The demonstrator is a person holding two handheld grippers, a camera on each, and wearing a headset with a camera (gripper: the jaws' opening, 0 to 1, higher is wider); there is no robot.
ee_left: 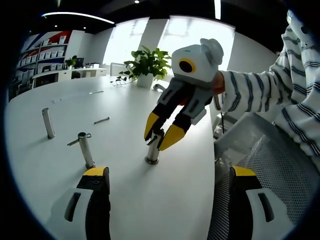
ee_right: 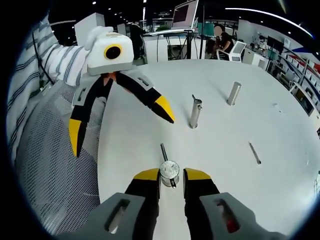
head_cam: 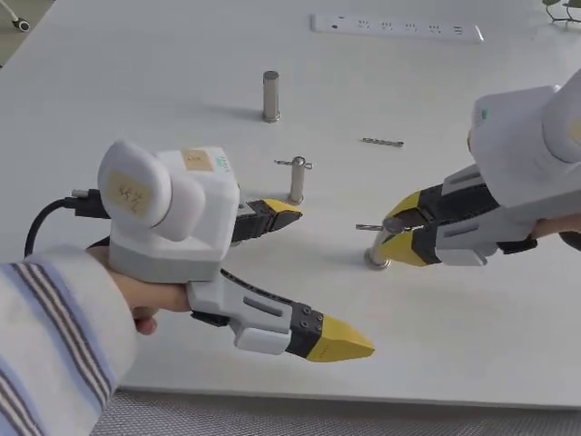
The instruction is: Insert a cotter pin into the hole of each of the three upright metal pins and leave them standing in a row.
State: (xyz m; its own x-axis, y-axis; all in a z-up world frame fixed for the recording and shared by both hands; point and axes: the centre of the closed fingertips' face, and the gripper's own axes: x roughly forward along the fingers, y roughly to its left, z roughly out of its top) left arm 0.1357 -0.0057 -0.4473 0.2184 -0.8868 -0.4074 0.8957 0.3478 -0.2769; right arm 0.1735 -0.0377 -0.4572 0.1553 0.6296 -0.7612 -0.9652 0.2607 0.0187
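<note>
Upright metal pins: three, standing in a slanted row on the white counter, from far left to near right.

Left gripper, near left, held by a hand in a striped sleeve. Fingers spread wide, nothing between them. It hangs just short of the row. Judged: parked clear so it won't knock a pin, yet close enough to steady one.

Far pin: upright, no cotter pin through it. Not yet done.

Middle pin: upright, seated cotter pin lying crosswise through its top. Judged complete.

Near pin: upright, base flat on the counter. Second cotter pin crosses its top, one end poking out on the left side. In the right gripper view it runs straight through the pin head, in line with the gripper. How fully it is seated I cannot tell.

Loose cotter pin: lying flat on the counter, well apart from the far pin. Presumably kept for that one.

Right gripper, coming in from the right at the height of the near pin's top. Fingers drawn nearly together, one on each side of the pin head and the cotter pin's near end. Whether they actually pinch either, I cannot tell. Judged: low, level approach keeps the push along the hole's axis.

Power strip at the far edge, not involved.
</note>
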